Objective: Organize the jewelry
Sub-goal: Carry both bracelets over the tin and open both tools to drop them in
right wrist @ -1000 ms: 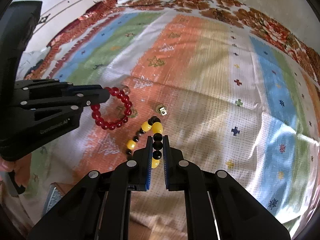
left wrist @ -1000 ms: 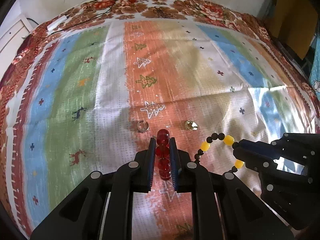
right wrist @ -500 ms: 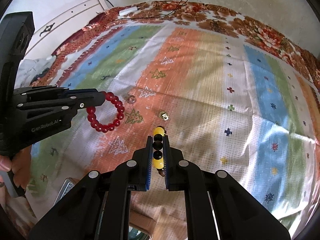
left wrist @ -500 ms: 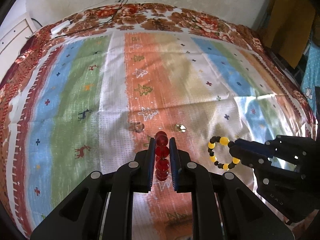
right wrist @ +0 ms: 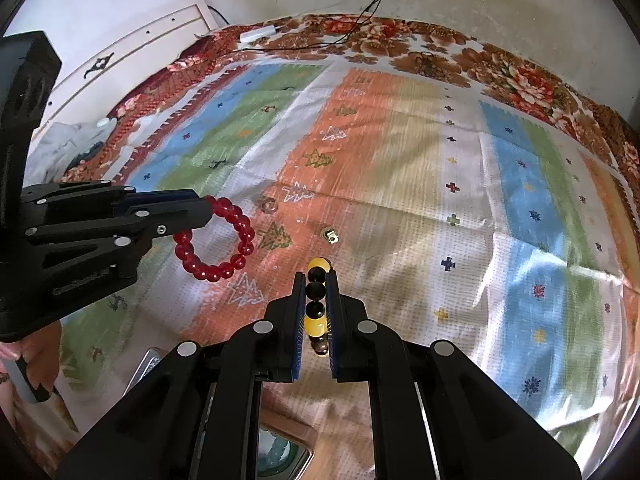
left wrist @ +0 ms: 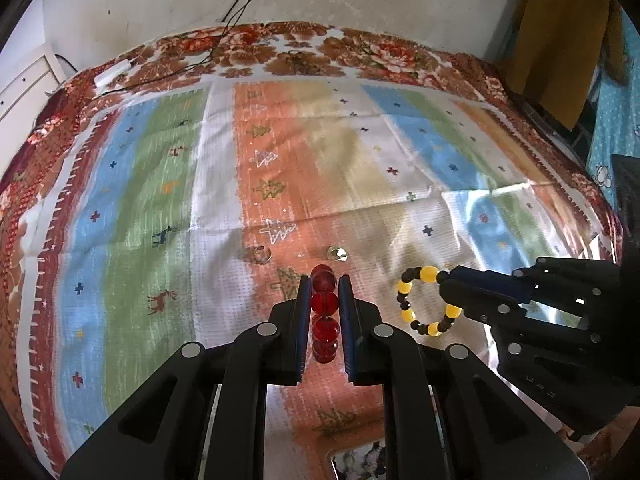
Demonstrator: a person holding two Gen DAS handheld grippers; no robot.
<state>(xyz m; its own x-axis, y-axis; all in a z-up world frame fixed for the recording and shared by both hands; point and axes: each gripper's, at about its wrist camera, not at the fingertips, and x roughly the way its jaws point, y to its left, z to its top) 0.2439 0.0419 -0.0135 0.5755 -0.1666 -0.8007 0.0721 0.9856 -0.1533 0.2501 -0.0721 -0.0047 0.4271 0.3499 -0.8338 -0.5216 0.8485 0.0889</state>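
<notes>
Your left gripper (left wrist: 324,292) clamps the red glass-bead bracelet (right wrist: 218,246) and your right gripper (right wrist: 316,292) the yellow-and-black beaded bracelet (left wrist: 426,300), both aloft above the striped patterned cloth (left wrist: 360,168); round beads may slip from those jaws.

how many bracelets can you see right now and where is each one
2. The red bead bracelet is pinched in the left gripper, lifted off the striped cloth. The yellow-and-black bead bracelet is pinched in the right gripper. Others may be hidden below the grippers.
</notes>
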